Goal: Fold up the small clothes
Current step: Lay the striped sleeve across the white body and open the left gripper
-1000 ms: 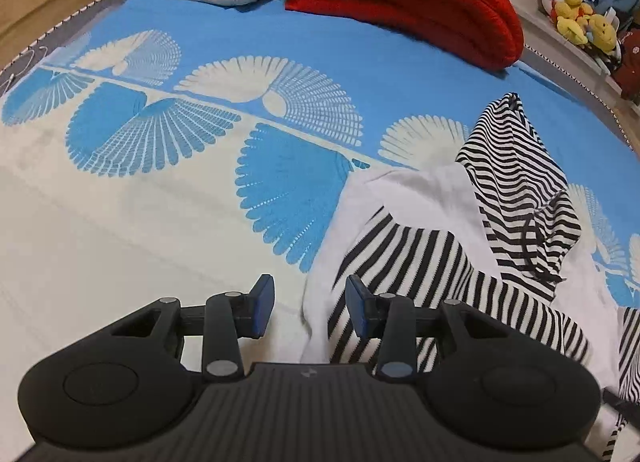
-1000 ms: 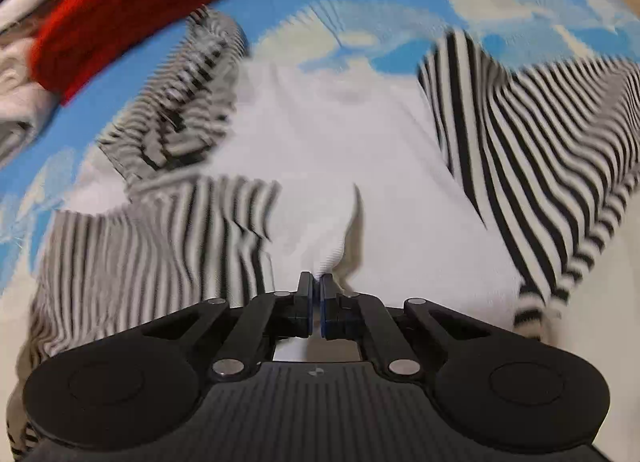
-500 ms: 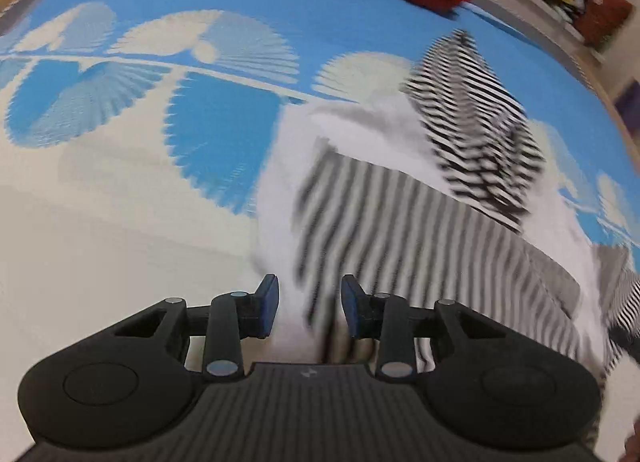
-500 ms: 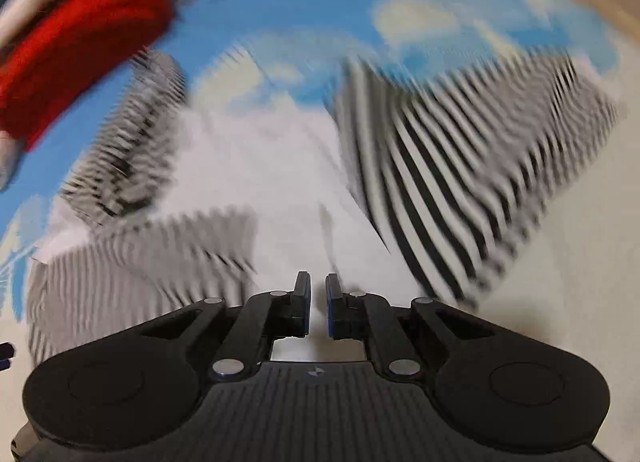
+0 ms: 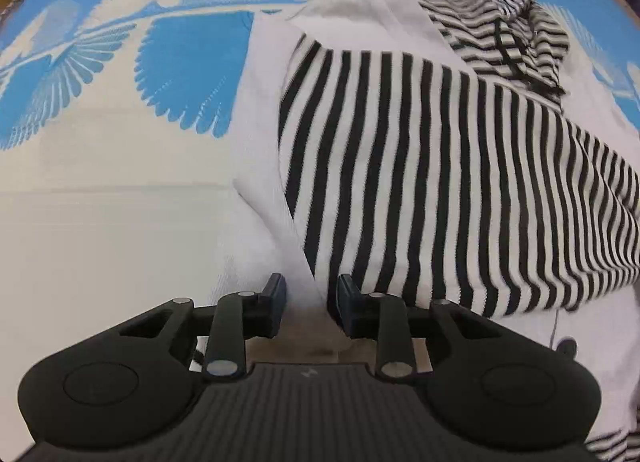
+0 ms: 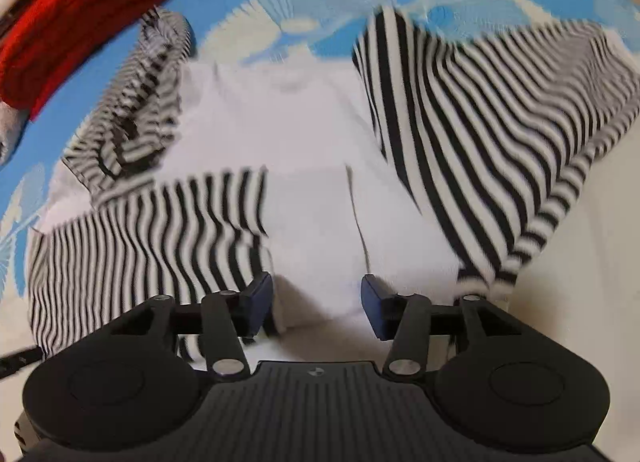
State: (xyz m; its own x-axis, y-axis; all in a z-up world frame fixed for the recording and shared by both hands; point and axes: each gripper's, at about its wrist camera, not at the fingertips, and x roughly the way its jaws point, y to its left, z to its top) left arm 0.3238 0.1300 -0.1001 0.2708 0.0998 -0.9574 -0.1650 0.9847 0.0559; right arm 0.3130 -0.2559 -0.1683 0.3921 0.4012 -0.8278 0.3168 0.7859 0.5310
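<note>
Two spread claws, left claw (image 5: pixel 310 308) and right claw (image 6: pixel 316 304), each straddling the striped hoodie's (image 5: pixel 420 165) white hem.

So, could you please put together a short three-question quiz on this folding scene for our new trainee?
1. True or false: the right gripper is clamped shut on the hoodie.
2. Which colour is the folded blanket beyond the hoodie: A green, B red, C yellow?
3. Fill in: the sleeve folded across the hoodie near the left gripper has black and white ____.

Key: 1 false, its jaws stand open; 2 B; 3 stripes.
</note>
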